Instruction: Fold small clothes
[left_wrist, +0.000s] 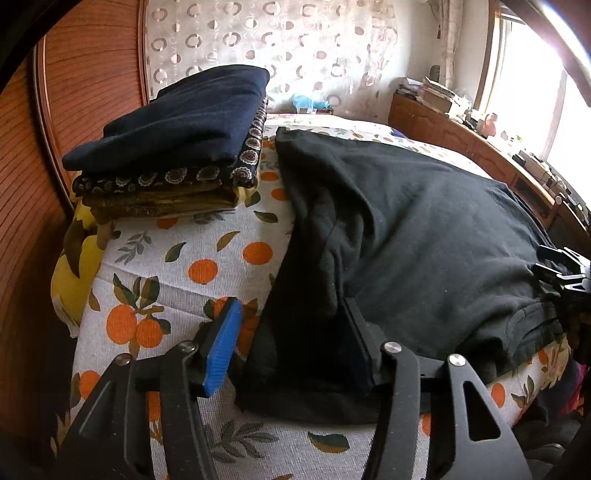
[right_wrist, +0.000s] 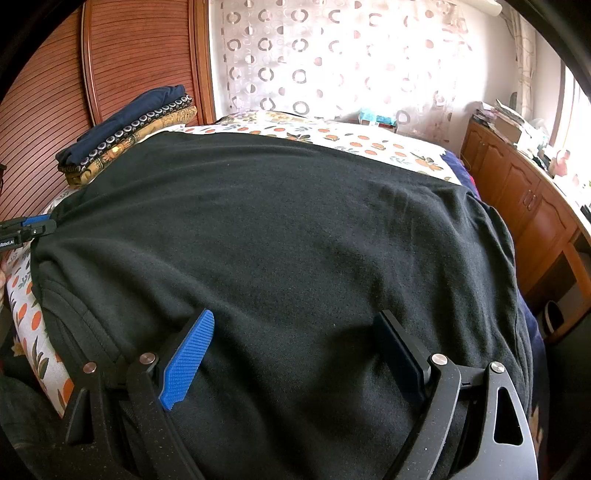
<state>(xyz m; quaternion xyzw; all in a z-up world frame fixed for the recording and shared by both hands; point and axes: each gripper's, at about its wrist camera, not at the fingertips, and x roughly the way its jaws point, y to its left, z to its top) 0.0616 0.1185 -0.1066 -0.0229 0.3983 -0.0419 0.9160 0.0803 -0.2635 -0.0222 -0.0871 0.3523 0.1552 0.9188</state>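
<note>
A black garment lies spread on the bed; it also fills the right wrist view. My left gripper is open at the garment's left edge, with a fold of black cloth between its blue pad and the black pad. My right gripper is open and rests over the garment's near part, with flat cloth between its fingers. The left gripper shows at the far left of the right wrist view, and the right gripper shows at the right edge of the left wrist view.
A stack of folded clothes sits at the back left of the bed, also in the right wrist view. The bedsheet has an orange-fruit print. A wooden headboard is on the left and a wooden cabinet on the right.
</note>
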